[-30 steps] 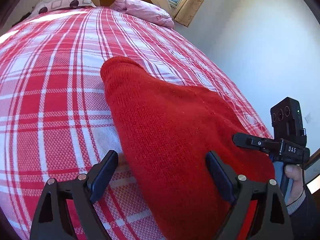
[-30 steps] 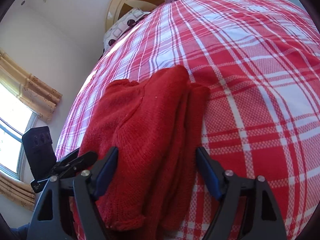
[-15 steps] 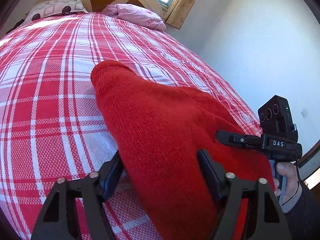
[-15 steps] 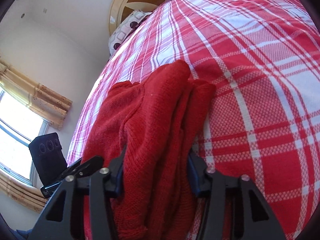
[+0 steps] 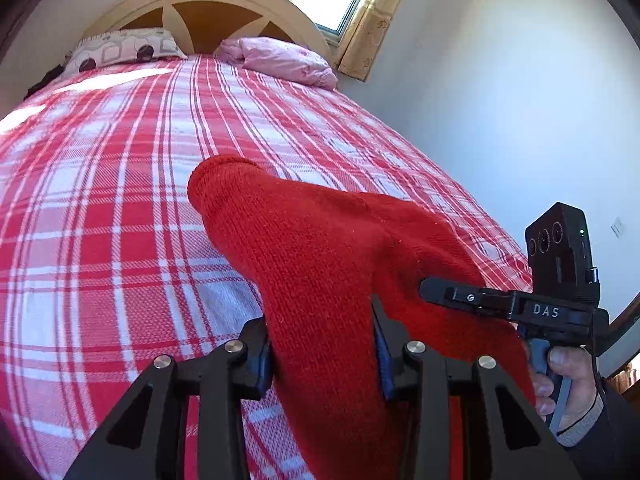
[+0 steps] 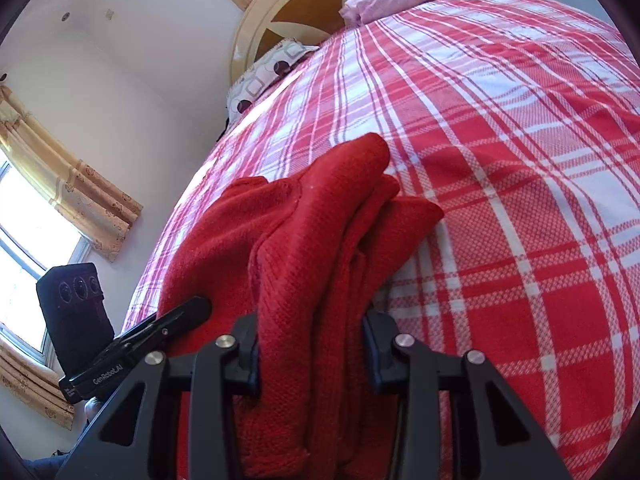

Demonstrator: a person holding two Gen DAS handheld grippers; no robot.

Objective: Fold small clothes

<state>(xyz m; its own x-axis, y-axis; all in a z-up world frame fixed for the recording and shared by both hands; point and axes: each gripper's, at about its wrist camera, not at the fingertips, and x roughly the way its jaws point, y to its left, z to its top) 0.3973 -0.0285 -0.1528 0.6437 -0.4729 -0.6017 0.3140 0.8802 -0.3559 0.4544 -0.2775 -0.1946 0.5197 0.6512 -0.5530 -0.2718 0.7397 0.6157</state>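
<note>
2 grippers close on a red sweater [image 5: 320, 248] at the near edge of a bed [image 5: 100, 200], mid-fold. The left gripper [image 5: 322, 344] has a thick fold of knit between its jaws, the pads meeting the cloth on both sides while the jaws are still narrowing. The right gripper [image 6: 310, 352] takes a bunched stack of several layers the same way, its jaws also narrowing on the bundle.

The risk looks greatest on the right: the layers there sit uneven, and an inner one could slip free on a lift, spoiling the fold. On the left, the knit is bulky and soft, so a grip that stops short of firm could let it slide out. If the 2 hands rise unevenly, the sweater could twist or drag the bedspread.

The sweater lies on the plaid bedspread, stretching away from both grippers toward the headboard [image 5: 208, 12], its far end resting on the bed and its near end rising into the jaws.
</note>
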